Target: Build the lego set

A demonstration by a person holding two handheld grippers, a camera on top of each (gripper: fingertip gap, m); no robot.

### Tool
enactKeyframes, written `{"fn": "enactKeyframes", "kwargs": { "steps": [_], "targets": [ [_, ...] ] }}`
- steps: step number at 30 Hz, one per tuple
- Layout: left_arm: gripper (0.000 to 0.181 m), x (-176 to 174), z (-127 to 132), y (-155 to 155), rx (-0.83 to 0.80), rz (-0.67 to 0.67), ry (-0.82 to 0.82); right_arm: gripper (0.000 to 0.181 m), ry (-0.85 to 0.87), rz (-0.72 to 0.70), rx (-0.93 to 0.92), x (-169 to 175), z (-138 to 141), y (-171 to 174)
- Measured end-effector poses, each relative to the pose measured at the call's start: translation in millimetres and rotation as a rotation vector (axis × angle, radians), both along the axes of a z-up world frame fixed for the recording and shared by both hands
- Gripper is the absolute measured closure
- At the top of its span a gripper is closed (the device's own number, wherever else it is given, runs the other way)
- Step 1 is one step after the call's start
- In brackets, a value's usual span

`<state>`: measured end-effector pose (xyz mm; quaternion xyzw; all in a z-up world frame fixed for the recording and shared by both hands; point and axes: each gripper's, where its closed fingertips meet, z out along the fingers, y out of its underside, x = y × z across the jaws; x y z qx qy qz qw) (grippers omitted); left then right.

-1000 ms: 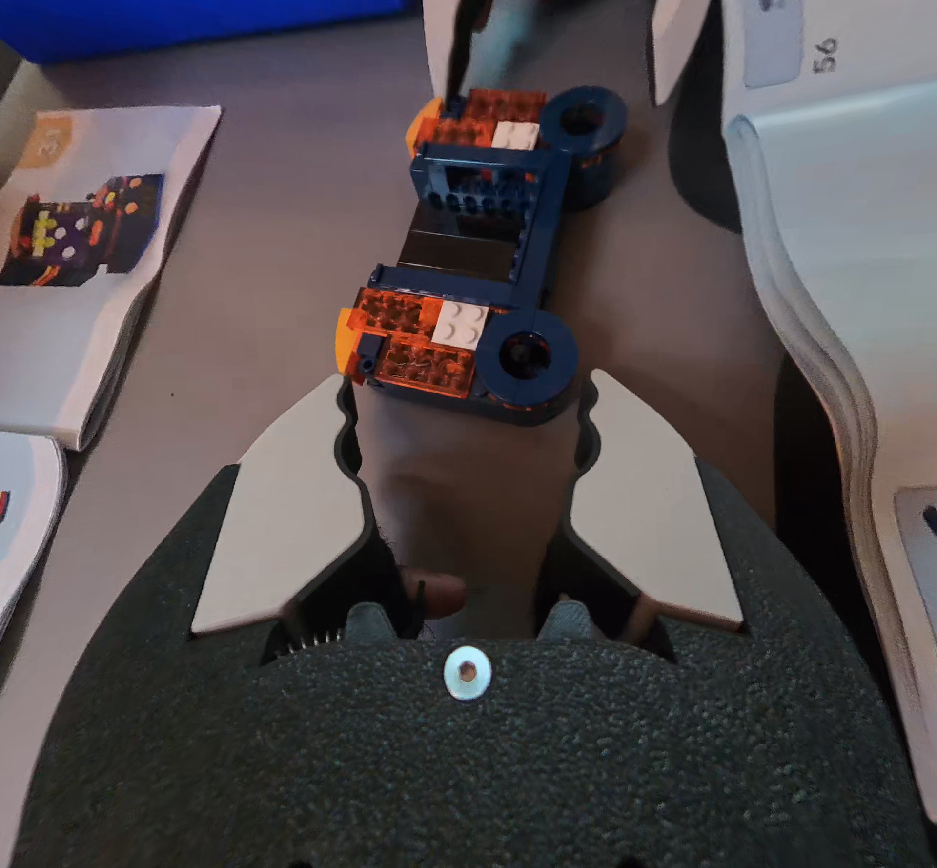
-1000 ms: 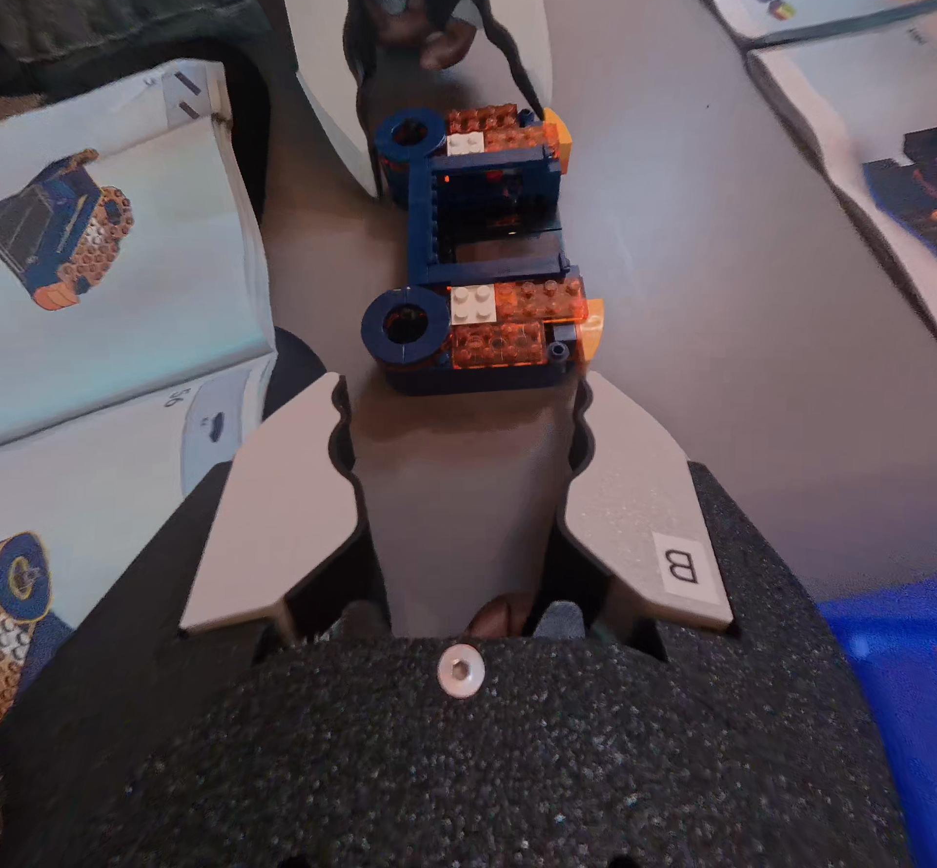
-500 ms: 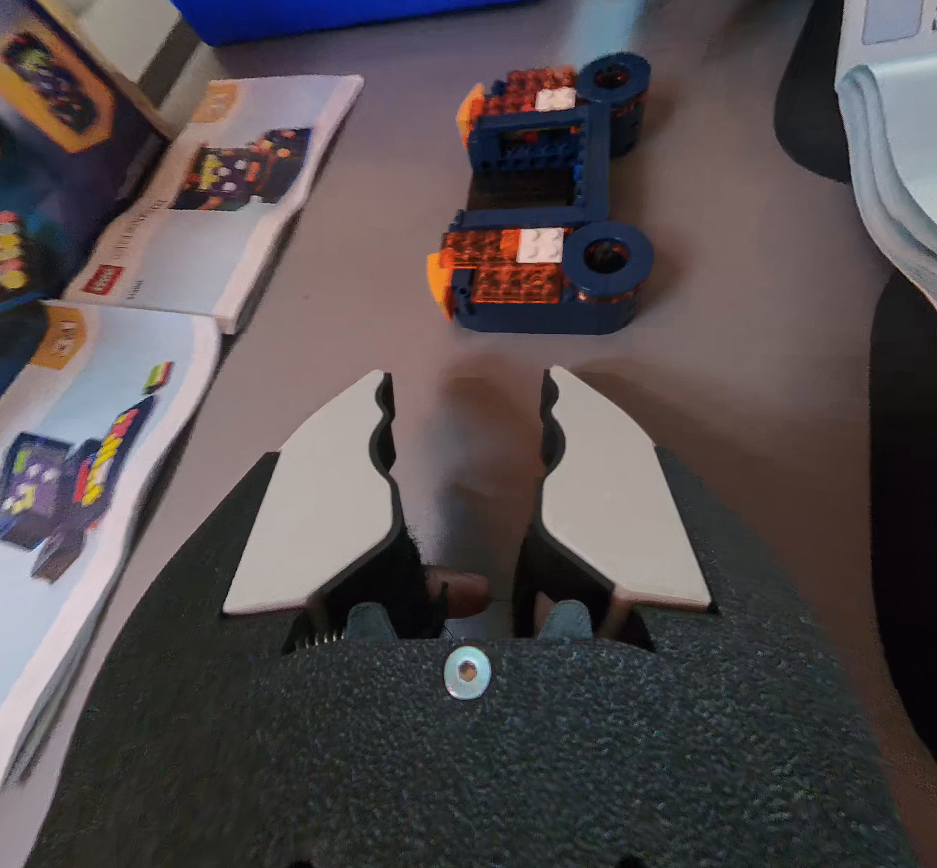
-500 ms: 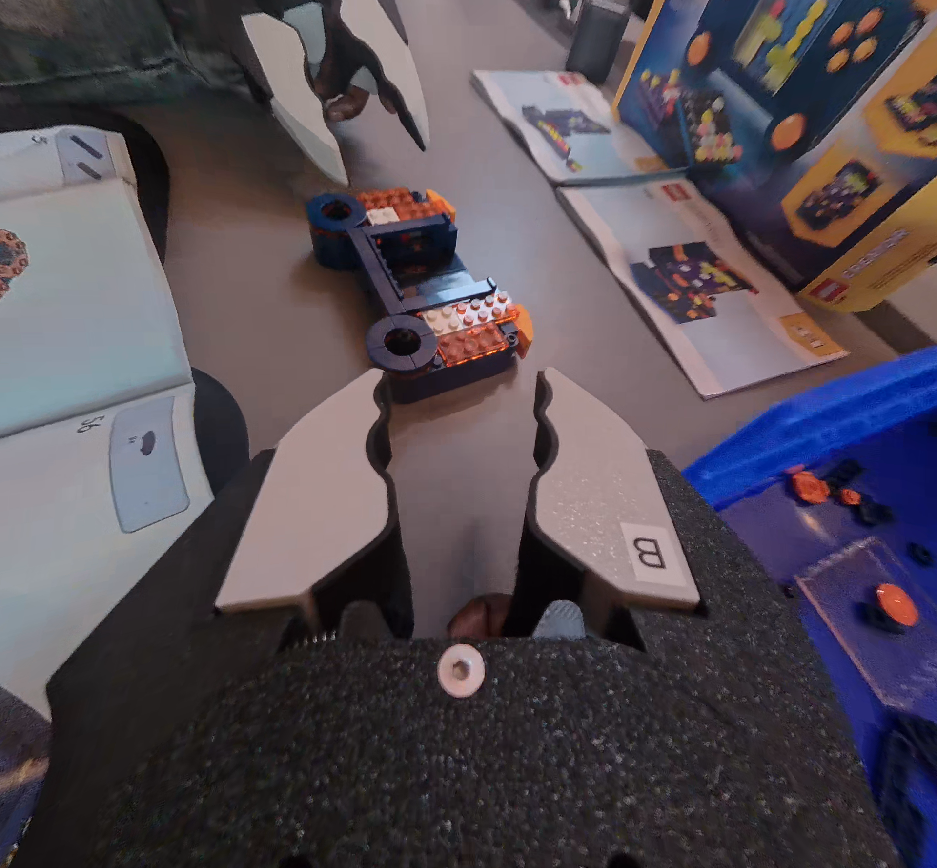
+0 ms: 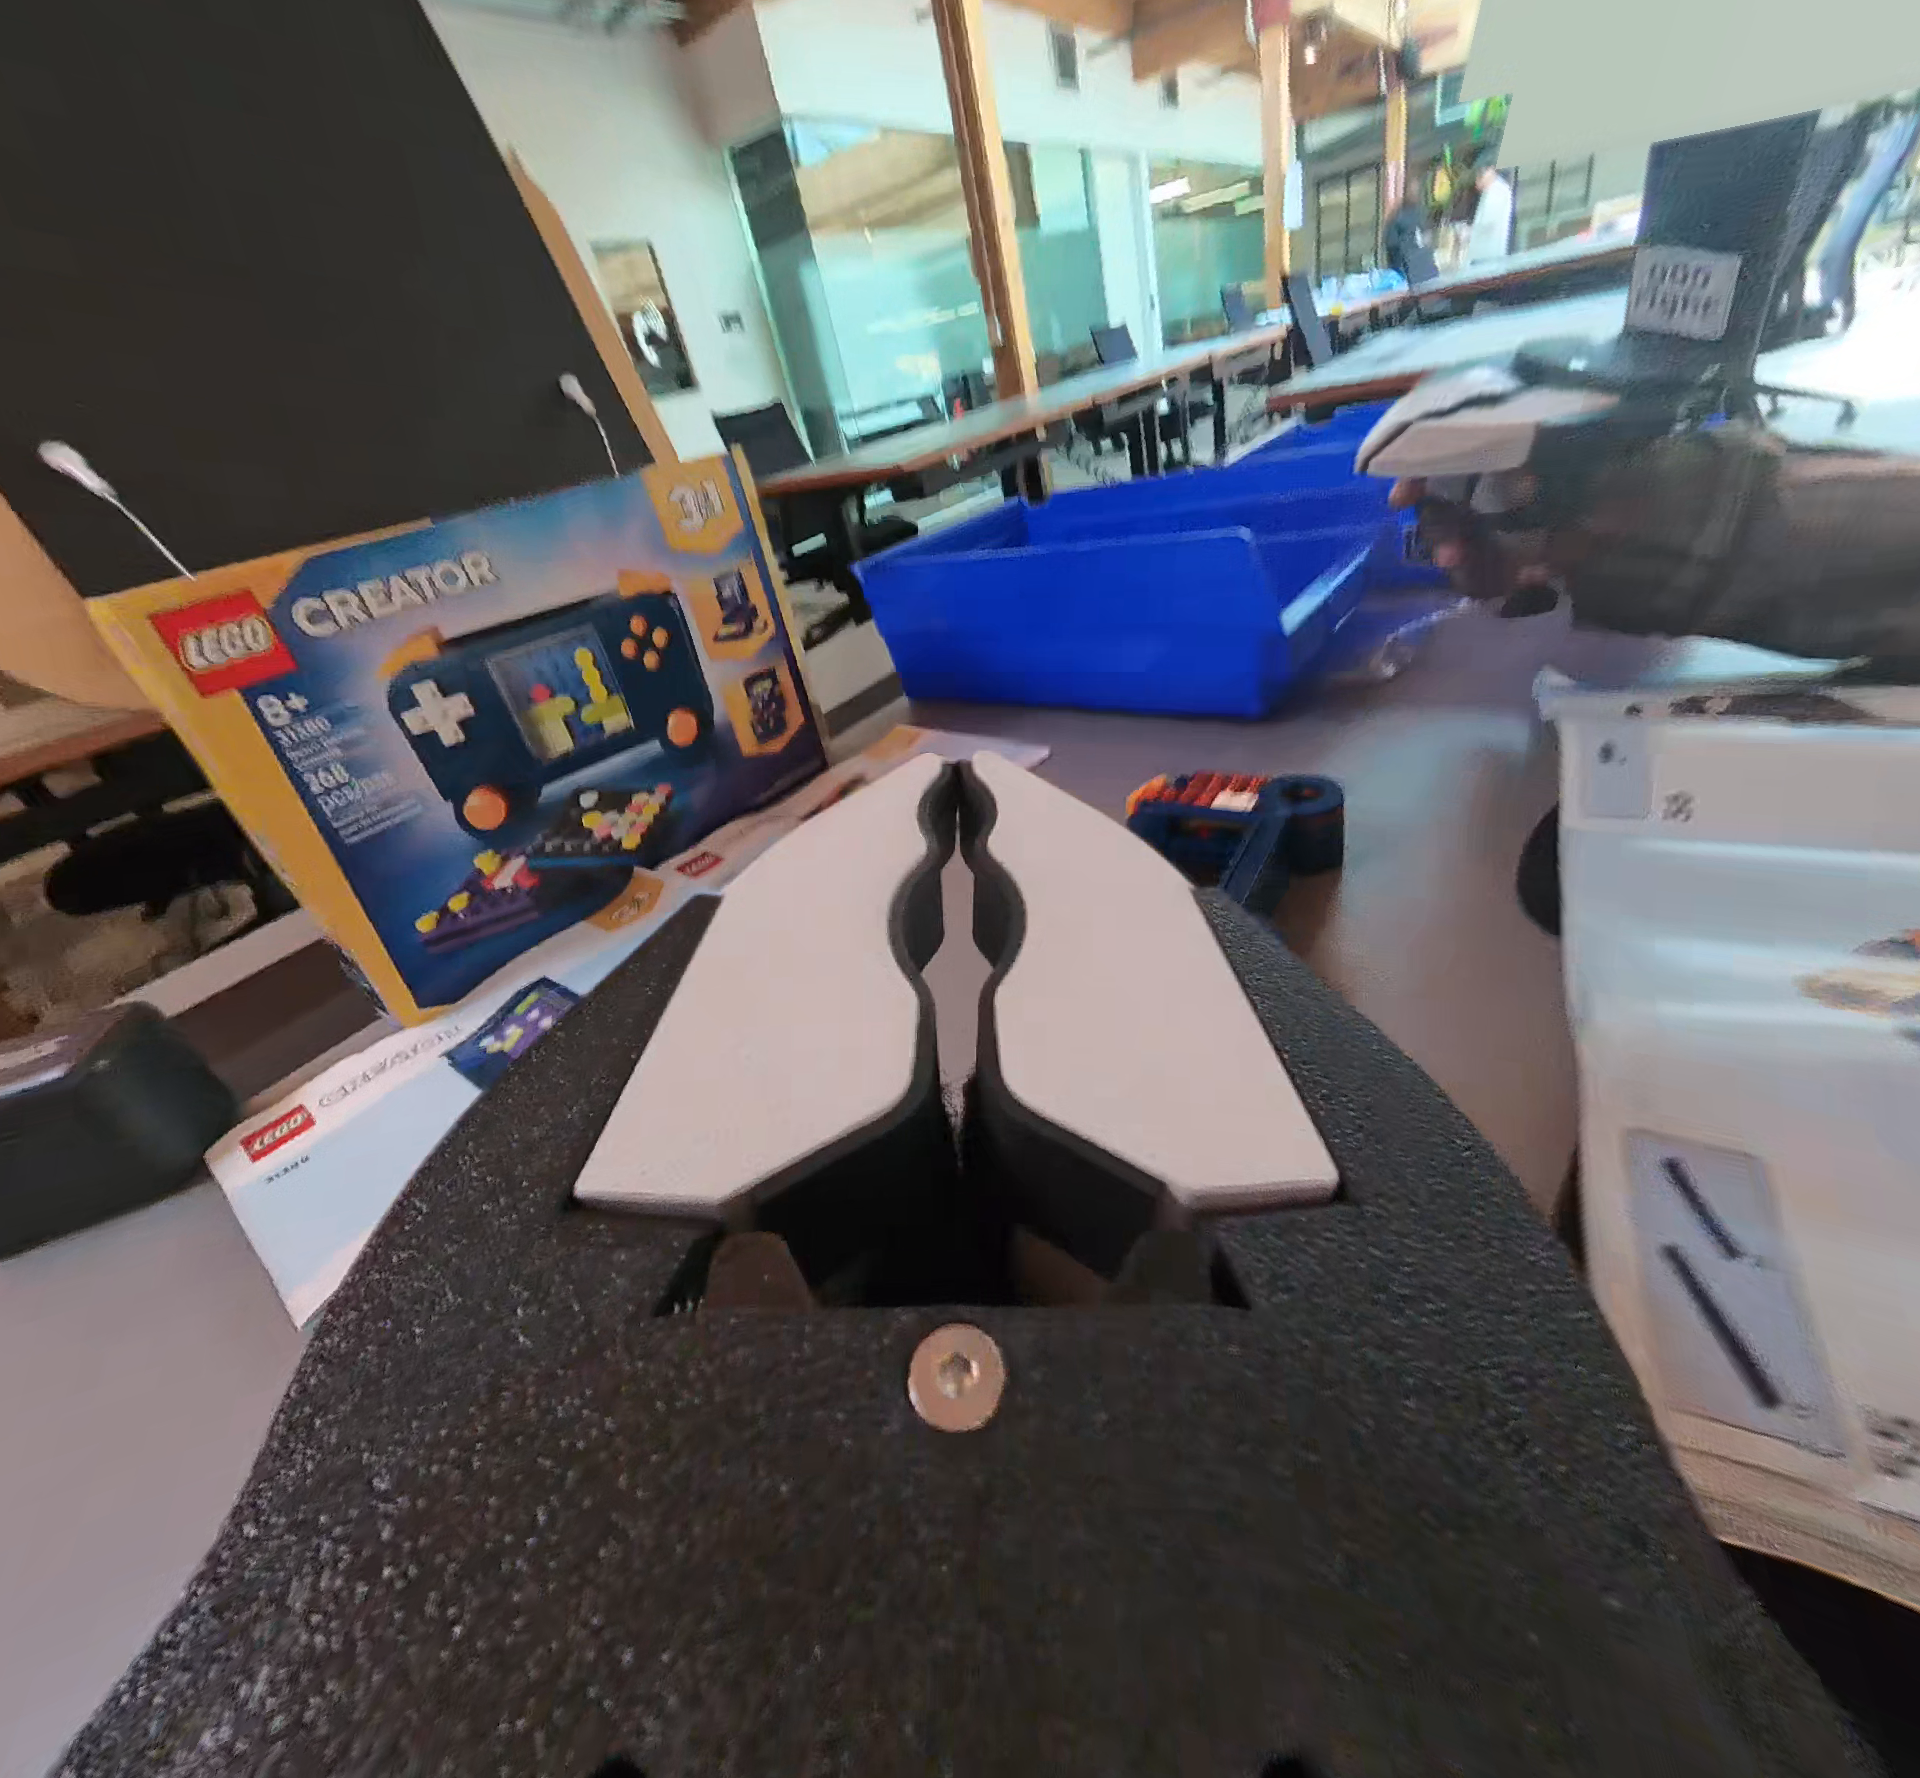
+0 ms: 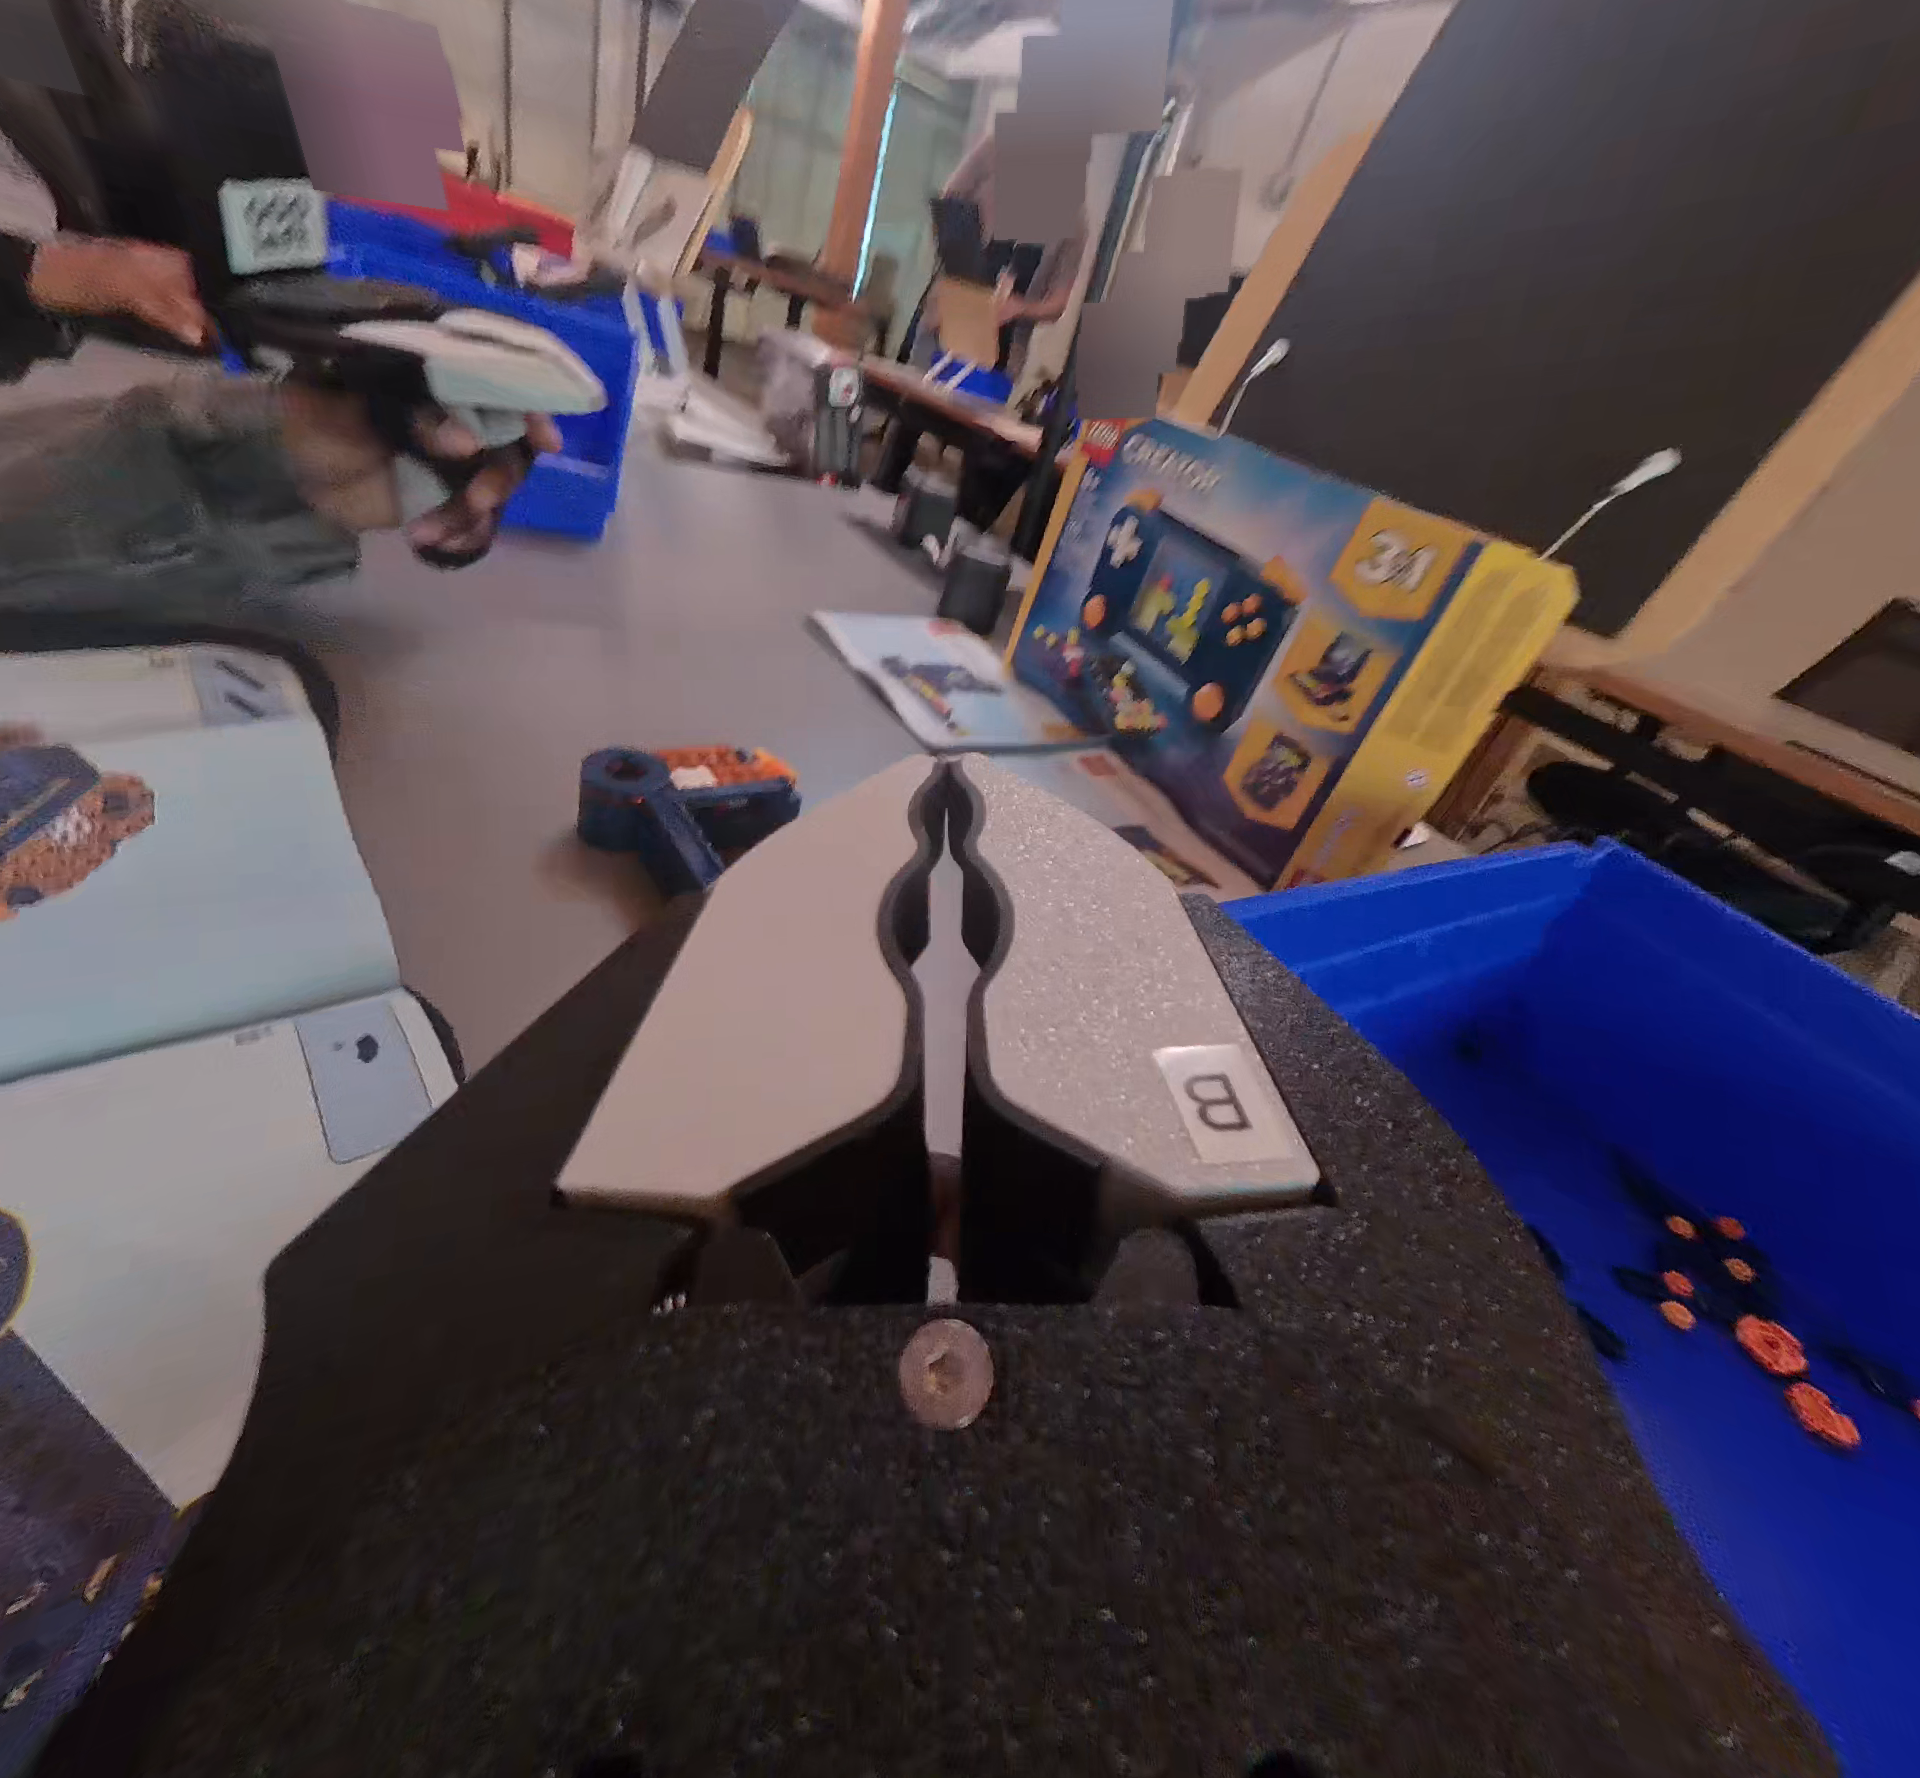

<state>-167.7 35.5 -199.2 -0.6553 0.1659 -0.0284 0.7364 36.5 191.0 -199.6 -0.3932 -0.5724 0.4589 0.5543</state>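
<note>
Grey table, set box, open-plan room

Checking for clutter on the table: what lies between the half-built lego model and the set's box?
In the right wrist view, only an open instruction booklet lies near the box; otherwise grey tabletop separates it from the lego model.

A grey table carries the scene. Behind it, long tables with dark office chairs run back toward glass partitions, and a wooden post rises to a beamed ceiling. Two thin white gooseneck stalks stand before a large black panel. A small dark cup sits on the table, and a low black object lies at the left edge.
</note>
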Motion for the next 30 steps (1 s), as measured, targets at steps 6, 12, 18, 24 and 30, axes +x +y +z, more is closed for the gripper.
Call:
{"fn": "enactKeyframes", "kwargs": {
  "steps": [6, 12, 18, 24, 30],
  "targets": [
    [0.18, -2, -5, -47, 0.092, 0.19, -0.059, 0.172, 0.123, -0.084, -0.152, 48, 1, 11],
    [0.164, -14, -15, -64, 0.111, 0.288, -0.131, 0.122, 0.088, -0.14, -0.223, 60, -17, 23],
    [0.069, -21, -3, -63, 0.208, 0.317, -0.186, 0.059, 0.033, -0.072, -0.293, 46, -33, 17],
    [0.04, 9, 8, -61, 0.262, 0.192, -0.11, 0.056, 0.129, 0.082, -0.455, 59, -11, 5],
    [0.042, 16, -2, -54, 0.198, 0.159, -0.097, 0.077, -0.125, 0.256, -0.651, 75, -40, -27]
  ]
}}
